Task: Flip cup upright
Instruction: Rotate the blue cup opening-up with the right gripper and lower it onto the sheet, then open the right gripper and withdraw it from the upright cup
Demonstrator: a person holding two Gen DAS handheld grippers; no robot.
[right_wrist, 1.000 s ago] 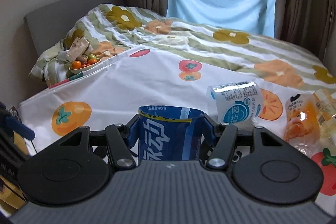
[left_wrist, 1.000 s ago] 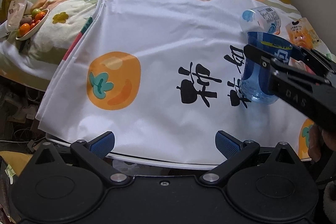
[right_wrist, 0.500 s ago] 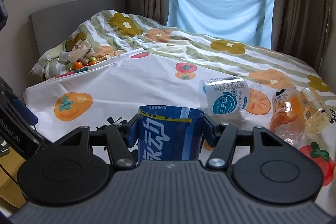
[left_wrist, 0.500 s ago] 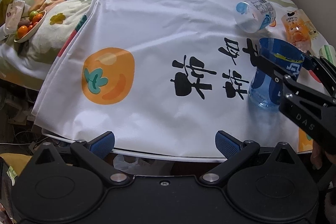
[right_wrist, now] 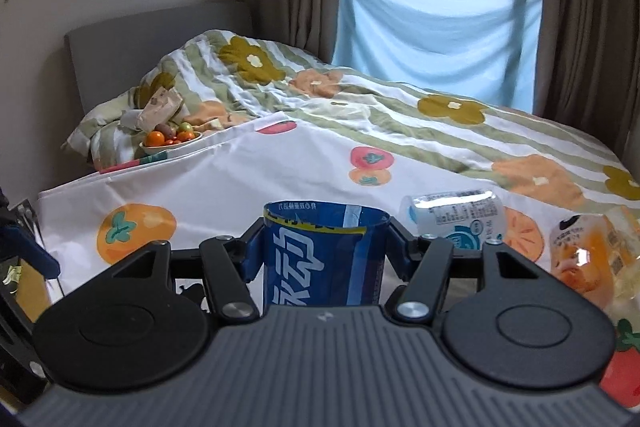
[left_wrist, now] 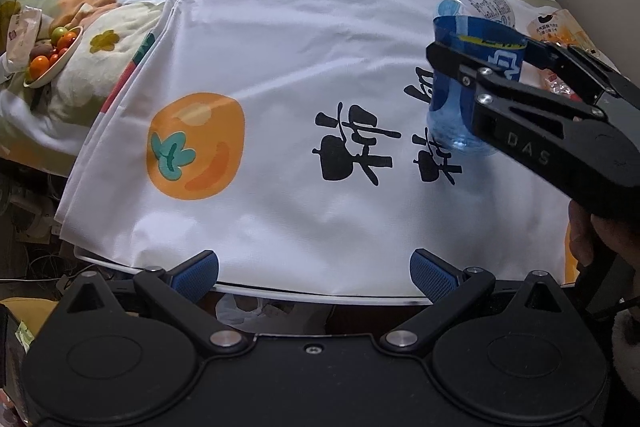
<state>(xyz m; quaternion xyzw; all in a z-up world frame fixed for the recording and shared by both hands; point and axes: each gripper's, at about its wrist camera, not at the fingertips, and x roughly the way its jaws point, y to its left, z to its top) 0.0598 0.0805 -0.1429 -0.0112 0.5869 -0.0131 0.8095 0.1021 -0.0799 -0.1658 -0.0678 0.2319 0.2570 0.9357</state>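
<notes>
Where the floral quilt (right_wrist: 400, 107) covers the bed, a white cloth (left_wrist: 280, 67) printed with orange persimmons and bold black Chinese characters lies over the table. On it, to the right, a clear bottle (right_wrist: 456, 217) with a white-and-blue label rests on its side beside an orange drink pouch (right_wrist: 580, 259). The blue cup (right_wrist: 324, 259), cut from a bottle and bearing white Chinese lettering, stands mouth up, pinched near its rim by the right gripper (right_wrist: 326, 247), whose body reads "DAS". The left gripper (left_wrist: 314, 269) hangs spread wide over the cloth's near edge, holding nothing.
</notes>
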